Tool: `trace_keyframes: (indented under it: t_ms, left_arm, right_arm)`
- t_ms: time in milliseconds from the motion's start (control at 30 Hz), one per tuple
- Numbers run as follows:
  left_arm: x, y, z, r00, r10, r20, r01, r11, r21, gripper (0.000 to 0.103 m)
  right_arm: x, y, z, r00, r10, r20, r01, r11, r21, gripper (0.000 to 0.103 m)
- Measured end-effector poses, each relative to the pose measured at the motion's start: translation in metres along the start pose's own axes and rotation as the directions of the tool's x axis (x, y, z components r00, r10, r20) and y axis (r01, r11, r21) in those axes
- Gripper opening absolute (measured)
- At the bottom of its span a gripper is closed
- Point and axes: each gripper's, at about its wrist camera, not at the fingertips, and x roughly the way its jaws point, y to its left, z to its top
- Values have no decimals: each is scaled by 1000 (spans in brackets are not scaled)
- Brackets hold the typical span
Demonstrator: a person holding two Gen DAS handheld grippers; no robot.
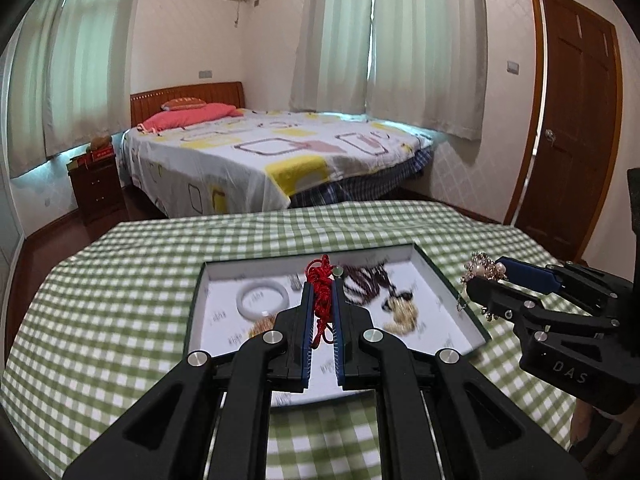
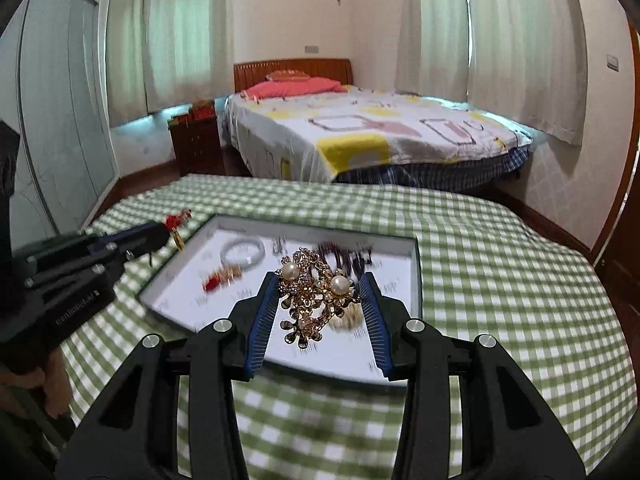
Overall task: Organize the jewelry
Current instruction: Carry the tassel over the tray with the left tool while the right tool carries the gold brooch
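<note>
Left gripper (image 1: 322,292) is closed on a red cord ornament (image 1: 320,280); right gripper (image 2: 320,284) clamps a gold-and-pearl piece (image 2: 316,292), jaws partly closed. Both items hang above the tray (image 2: 416,280) on the checked tablecloth (image 2: 500,280). Beyond them the tray holds a pale bangle (image 1: 262,300) and dark beads (image 1: 366,280). Judgement: sorting is partway; two pieces remain unplaced.

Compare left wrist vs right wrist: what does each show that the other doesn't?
Left wrist only: the door, and the red cord close up between the left gripper fingers.
Right wrist only: the wardrobe, and the pearl brooch close up in the right gripper.
Both: the tray, bangle, dark beads, bed, and each gripper seen from the other's side.
</note>
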Motion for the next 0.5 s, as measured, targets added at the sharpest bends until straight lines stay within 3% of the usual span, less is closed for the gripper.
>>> trace_keyframes:
  t_ms: [267,500]
  left_arm:
    - [18,8,27,999,4,50,-3,1000,-8,9]
    - [49,14,7,1000,1,-16,-2,1000,-28,9]
  right_arm:
    - [13,1,37,997,4,81,-6,1000,29,41]
    - [54,-4,14,1000,9,-7,-8,998,69,41]
